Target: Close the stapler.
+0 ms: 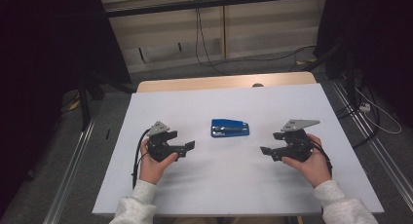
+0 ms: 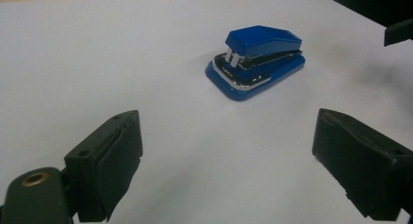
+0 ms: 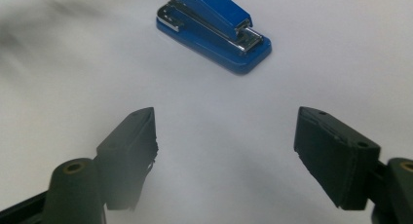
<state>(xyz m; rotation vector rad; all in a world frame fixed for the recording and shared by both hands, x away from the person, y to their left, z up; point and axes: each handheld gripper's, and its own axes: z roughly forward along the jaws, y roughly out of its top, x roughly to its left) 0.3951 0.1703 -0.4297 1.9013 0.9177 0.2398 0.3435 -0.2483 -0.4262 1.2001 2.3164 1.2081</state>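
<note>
White table point(image 1: 209, 185), blue stapler point(image 1: 230, 128), gaping left gripper point(image 1: 187, 146), right gripper point(image 1: 267, 151)

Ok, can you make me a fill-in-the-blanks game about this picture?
1. The stapler is coloured ____.
2. It lies ____ the left gripper and the right gripper.
3. Both grippers have their jaws ____.
4. The table has a ____ top.

Missing words: blue; between; open; white

- Bench point(image 1: 302, 102): white top, wooden edge showing at far side.
- Floor point(image 1: 160, 73): grey carpet; metal rails point(image 1: 73, 170) run along both sides of bench.
- Far wall point(image 1: 263, 29): pale panels, black cables point(image 1: 202, 44) hanging down.
- Dark curtains point(image 1: 44, 63) left and right.
</note>
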